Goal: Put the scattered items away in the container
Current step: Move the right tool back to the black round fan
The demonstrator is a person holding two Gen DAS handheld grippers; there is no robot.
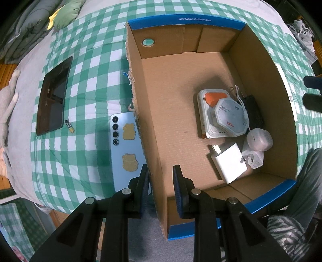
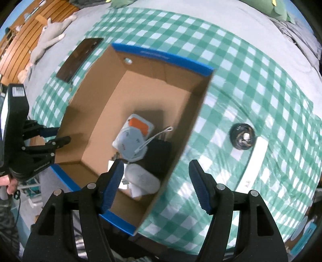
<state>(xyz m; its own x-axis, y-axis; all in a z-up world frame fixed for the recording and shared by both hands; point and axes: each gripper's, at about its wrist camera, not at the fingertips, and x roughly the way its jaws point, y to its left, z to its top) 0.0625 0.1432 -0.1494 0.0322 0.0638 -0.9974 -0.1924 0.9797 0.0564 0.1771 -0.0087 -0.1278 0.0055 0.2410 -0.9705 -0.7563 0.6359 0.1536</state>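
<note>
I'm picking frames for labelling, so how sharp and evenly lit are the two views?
Left wrist view: sharp, with fisheye bending at the edges and a soft shadow on the cardboard box floor. Right wrist view: motion-blurred, the checked cloth smeared, the box rim soft.

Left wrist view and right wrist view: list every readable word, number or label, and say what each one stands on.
"WXYZA06 (315x200x115)mm", roughly as it reads: white print on the blue rim of the cardboard box.
Red lettering on the octagonal white pack inside the box: upside down, too small to read.
White label on the left gripper body, and print on its arm: too blurred.
Print on the white strip: unreadable.
</note>
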